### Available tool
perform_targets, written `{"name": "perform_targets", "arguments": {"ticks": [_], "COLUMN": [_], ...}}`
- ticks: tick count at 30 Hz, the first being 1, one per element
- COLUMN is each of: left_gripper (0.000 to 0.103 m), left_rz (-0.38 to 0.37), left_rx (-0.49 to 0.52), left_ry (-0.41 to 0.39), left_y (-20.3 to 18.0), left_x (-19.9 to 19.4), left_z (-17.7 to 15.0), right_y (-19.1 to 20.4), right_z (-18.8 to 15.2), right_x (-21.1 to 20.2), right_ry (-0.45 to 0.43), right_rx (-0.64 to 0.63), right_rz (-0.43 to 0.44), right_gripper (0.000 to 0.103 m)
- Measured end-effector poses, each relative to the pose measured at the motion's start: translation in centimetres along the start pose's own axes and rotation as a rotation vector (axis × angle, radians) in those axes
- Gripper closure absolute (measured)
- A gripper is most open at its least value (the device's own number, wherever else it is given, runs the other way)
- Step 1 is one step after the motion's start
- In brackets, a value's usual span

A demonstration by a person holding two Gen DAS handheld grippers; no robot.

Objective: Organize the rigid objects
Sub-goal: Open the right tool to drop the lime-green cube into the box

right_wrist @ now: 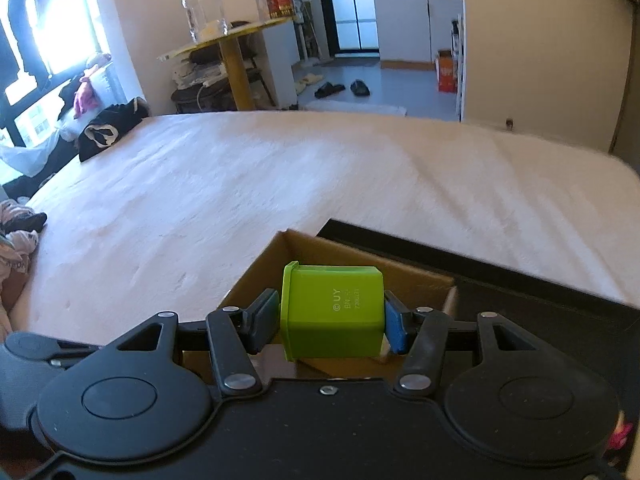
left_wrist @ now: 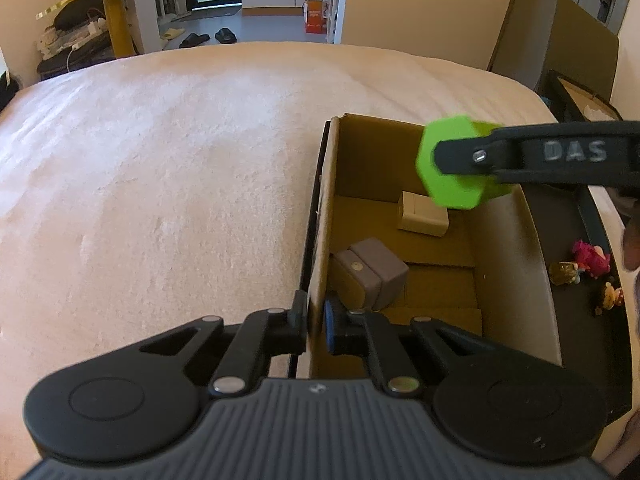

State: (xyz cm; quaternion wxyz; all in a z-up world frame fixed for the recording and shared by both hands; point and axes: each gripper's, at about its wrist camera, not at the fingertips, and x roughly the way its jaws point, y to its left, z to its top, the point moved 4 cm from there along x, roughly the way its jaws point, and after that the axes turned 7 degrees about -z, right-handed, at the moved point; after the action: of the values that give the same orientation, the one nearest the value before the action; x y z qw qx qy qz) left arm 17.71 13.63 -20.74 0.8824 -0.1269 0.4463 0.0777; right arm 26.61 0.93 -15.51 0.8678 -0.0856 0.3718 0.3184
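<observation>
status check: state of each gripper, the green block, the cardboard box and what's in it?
left gripper: shut on the cardboard box wall
right gripper: shut on the green block
green block: held in the air above the box, not yet inside
cardboard box: open top, standing on the bed
grey case: lying on the box floor
beige block: lying on the box floor, near the far wall
</observation>
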Motion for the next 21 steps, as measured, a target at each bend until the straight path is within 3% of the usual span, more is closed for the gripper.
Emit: {"name": "perform_targets", "arguments": {"ticks": [5, 8, 11, 21], "left_gripper": [0.095, 0.095, 0.095, 0.092], "left_rz": [-0.002, -0.006, -0.008, 0.003], "left_rx": [0.011, 0.01, 0.006, 0.005], "left_ry": [-0.004, -0.001, 0.005, 0.007], "left_y": [0.0, 0.1, 0.1, 0.1], "left_x": [0.0, 0.1, 0.1, 0.2], "left_z": [-0.1, -0.3, -0.2, -0.1], "right_y": [1.1, 1.2, 1.1, -1.3], "right_z": [-0.3, -0.5, -0.9, -0.3], "right_x": [0.5, 0.6, 0.4, -3.4], "right_ry": [-0.005, 0.003, 0.014, -0.022], "right_rx": [-0.002, 0.011, 0.004, -0.026], "right_rz": [0.01, 0.03, 0.026, -0.03], "right_gripper": [0.049, 0.041, 0.041, 0.039]}}
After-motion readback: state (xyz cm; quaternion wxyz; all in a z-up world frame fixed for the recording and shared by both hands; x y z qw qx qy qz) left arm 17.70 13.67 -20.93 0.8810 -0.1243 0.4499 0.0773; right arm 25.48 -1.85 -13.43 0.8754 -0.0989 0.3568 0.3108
